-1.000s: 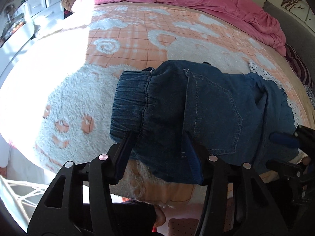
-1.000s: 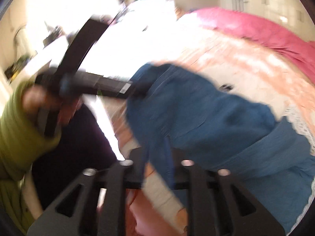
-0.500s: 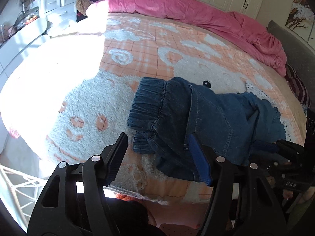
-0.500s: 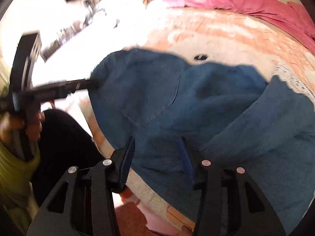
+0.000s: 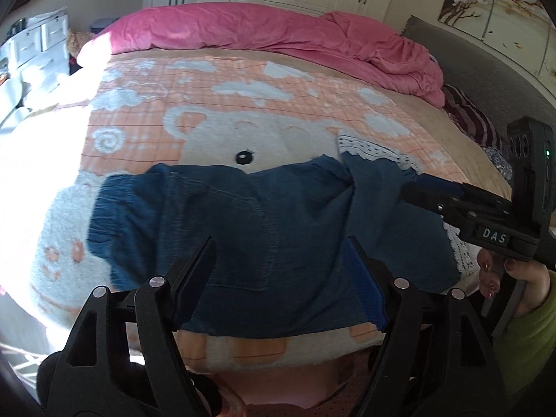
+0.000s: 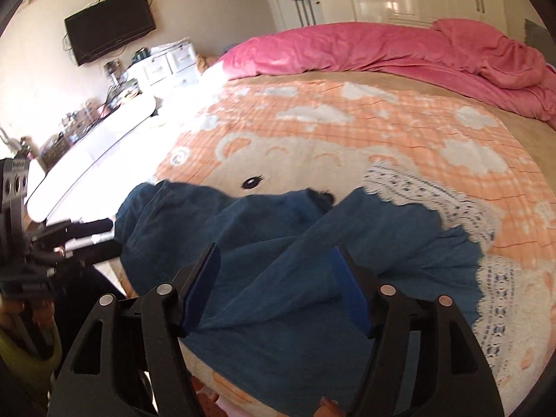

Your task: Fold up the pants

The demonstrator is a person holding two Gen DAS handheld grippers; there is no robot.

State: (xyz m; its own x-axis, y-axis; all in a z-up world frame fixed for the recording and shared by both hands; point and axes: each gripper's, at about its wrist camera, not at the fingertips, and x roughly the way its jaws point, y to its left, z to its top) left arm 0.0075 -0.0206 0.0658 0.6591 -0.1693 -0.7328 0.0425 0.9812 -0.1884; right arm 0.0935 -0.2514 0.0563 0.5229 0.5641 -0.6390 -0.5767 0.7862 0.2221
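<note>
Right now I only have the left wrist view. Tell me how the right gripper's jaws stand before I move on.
Observer: The right gripper has just been opening. Its jaws stand apart, with the pads clear of the pants, which lie spread beyond the gap.
Operator: Name what runs along the bed's left side.
Observer: A long white desk, brightly sunlit and cluttered at its near end.
Operator: Check the wall above it.
Observer: A dark flat television is mounted there, with cables hanging beside it.
</note>
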